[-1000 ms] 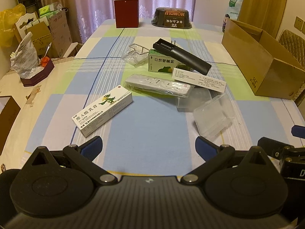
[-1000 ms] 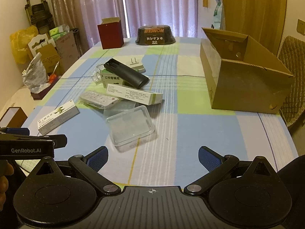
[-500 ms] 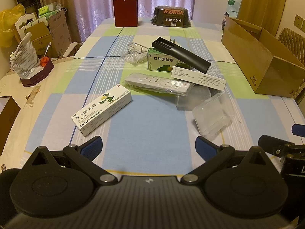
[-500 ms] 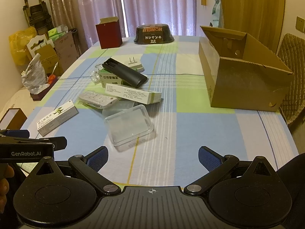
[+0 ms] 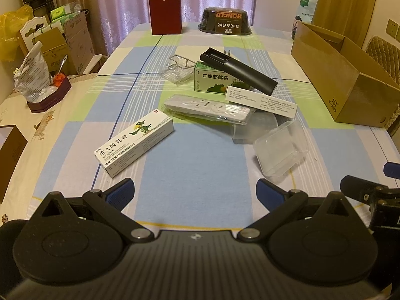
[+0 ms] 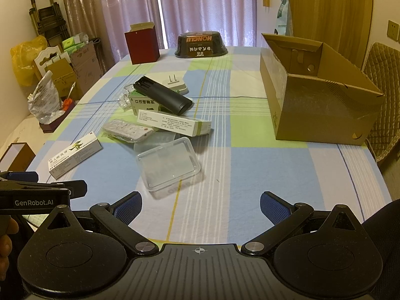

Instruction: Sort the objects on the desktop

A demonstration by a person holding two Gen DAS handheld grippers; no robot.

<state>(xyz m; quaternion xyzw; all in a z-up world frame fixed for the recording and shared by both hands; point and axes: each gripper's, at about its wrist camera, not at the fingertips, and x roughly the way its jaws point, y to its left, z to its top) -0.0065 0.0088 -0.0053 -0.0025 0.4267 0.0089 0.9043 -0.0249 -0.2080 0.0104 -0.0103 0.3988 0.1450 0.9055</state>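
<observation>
— Boxes, remotes: where?
— Mid-counter (image 5: pixel 200 175): white box (image 5: pixel 133 145), black remote (image 5: pixel 237 73), clear tray (image 6: pixel 168 166).
— Fingers?
— Left gripper (image 5: pixel 195 192) and right gripper (image 6: pixel 200 203): spread wide, empty, above the counter's near edge.

The tablecloth (image 5: pixel 195 165) is checked in blue, green, lilac and cream. A black remote (image 5: pixel 237 71) is laid on a green box (image 5: pixel 212 81). A dark red box (image 5: pixel 165 12) and brown carton (image 6: pixel 322 95) are seen.
</observation>
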